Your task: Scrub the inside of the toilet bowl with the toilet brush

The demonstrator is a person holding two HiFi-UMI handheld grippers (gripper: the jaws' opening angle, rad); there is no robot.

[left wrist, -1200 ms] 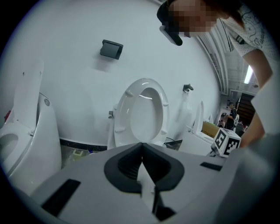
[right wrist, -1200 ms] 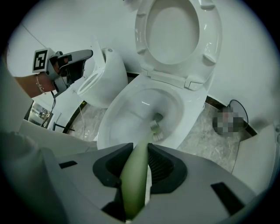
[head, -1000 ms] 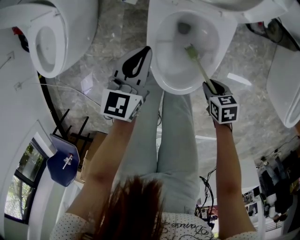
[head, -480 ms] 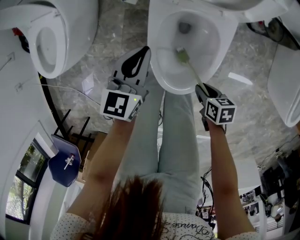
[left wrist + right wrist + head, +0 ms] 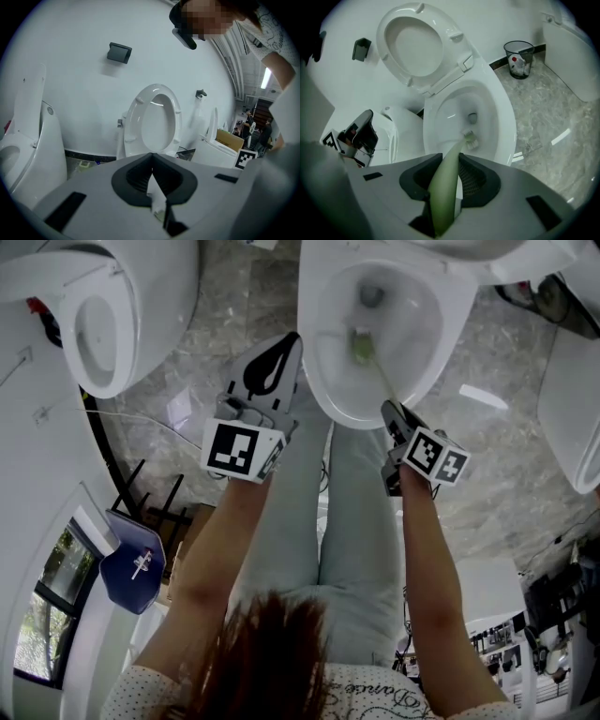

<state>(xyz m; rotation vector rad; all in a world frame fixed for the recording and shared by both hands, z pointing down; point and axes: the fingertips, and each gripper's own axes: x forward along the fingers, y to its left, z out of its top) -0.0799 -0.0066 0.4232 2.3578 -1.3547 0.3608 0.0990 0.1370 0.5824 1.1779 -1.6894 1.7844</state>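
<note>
Head view: the right gripper (image 5: 392, 414) sits at centre right, just below the near rim of the toilet bowl (image 5: 323, 395), its jaws clamped on the pale green handle of the toilet brush (image 5: 366, 351). The handle slants up and left into the bowl, and the bristle head sits on the inner wall just beneath the drain hole.

Right gripper view shows the same hold: the right gripper (image 5: 451, 158) has both pads pressed on the toilet brush (image 5: 445, 183), and the brush head lies inside the toilet bowl (image 5: 506, 117) near the drain. The seat (image 5: 417, 44) stands raised at upper left, and a wastebasket (image 5: 519, 58) stands on the marble floor at upper right.

The left gripper (image 5: 281, 352) hovers left of the bowl, beside its rim. In its own view the left gripper (image 5: 151, 157) has its jaws together at the tips, gripping nothing.
</note>
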